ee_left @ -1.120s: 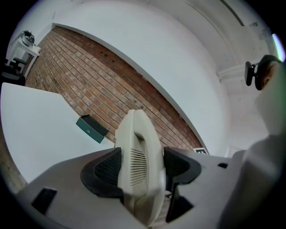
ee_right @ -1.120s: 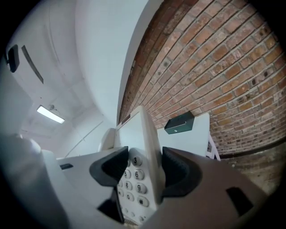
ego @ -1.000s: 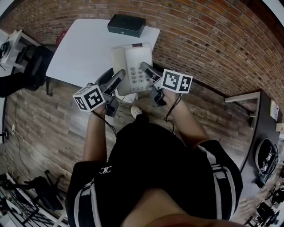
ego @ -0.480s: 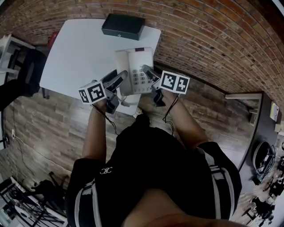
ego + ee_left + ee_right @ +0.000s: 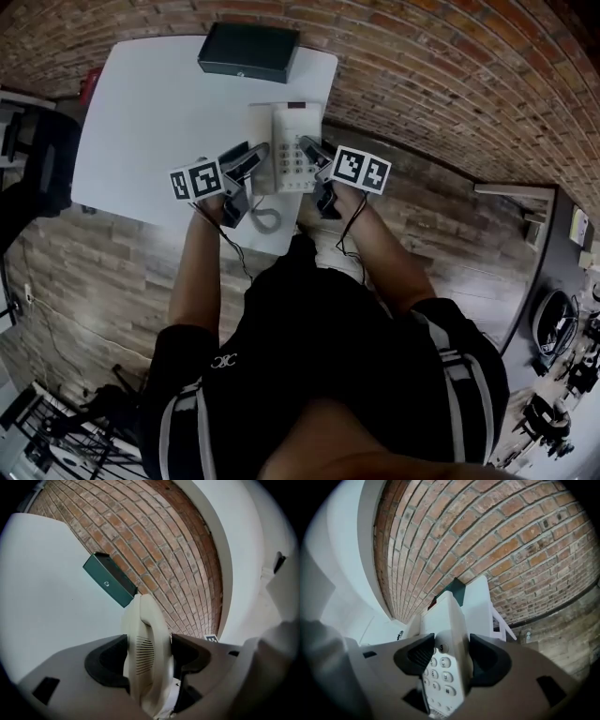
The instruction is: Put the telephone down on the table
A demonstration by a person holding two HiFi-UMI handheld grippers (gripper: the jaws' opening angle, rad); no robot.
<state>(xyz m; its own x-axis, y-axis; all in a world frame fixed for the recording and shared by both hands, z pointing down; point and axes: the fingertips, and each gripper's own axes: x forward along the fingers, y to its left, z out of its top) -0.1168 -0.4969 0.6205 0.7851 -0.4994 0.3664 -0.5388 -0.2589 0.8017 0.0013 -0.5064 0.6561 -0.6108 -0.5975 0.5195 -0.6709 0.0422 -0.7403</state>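
Note:
A cream desk telephone (image 5: 289, 148) with a keypad hangs over the near right part of the white table (image 5: 150, 131), held from both sides. My left gripper (image 5: 251, 161) is shut on its handset side (image 5: 146, 653). My right gripper (image 5: 309, 152) is shut on the keypad edge (image 5: 449, 667). The coiled cord (image 5: 265, 219) dangles below the phone near the table's front edge. Whether the phone's base touches the tabletop cannot be told.
A dark green box (image 5: 248, 52) lies at the table's far edge, also in the left gripper view (image 5: 109, 579). A brick wall (image 5: 450, 84) runs to the right of the table. Wooden floor (image 5: 112, 272) lies below, with dark furniture at the left.
Both grippers have carried the telephone forward, further over the table and lower towards it. Their hold on it is unchanged.

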